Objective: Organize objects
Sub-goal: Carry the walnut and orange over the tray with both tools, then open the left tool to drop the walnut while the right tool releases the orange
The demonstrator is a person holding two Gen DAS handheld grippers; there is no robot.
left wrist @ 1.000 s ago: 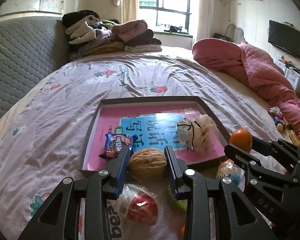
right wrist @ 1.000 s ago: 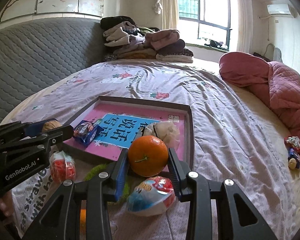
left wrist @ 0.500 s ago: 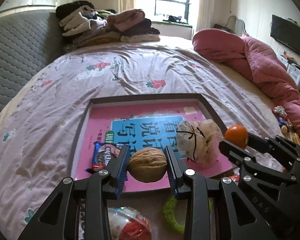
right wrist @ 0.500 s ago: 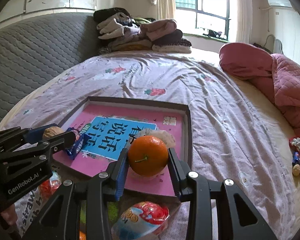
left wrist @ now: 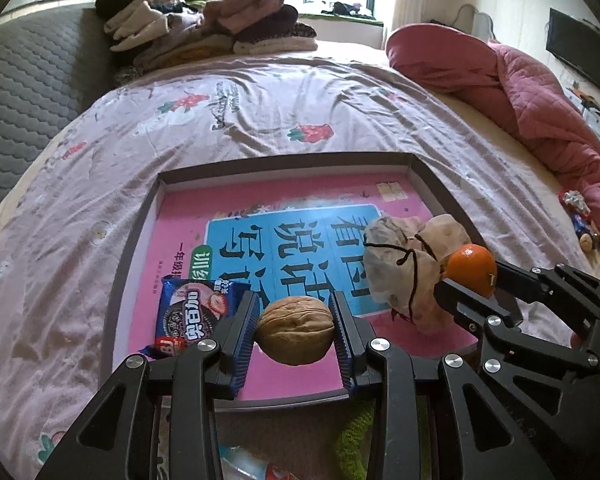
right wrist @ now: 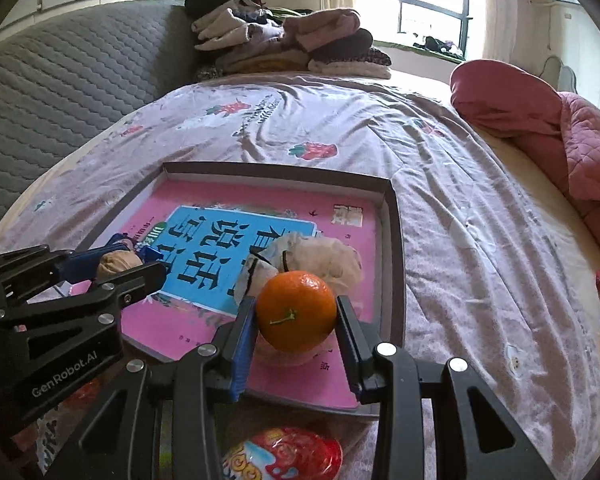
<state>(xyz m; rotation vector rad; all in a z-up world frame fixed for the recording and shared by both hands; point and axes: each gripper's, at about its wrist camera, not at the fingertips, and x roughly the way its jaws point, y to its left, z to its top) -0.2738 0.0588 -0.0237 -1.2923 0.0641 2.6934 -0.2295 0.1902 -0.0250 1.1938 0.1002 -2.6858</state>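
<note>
Here, a walnut (left wrist: 295, 330) is clamped in the left hand-held gripper (left wrist: 295, 336) above the near edge of a shallow tray (left wrist: 134, 236) on the bed (left wrist: 260, 108); a tangerine (right wrist: 296, 311) is gripped by the right hand-held gripper (right wrist: 296, 328) over the tray's right side, beside a tied plastic bag (right wrist: 320, 256).

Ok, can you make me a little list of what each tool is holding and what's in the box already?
left tool: shut on the walnut, held above the near part of the box
right tool: shut on the orange, over the box's near right part
box: shallow, grey rim, pink book cover inside, lying on the bed
already in box: blue cookie packet, tied cloth pouch
outside box, near edge: red wrapped egg toy
</note>
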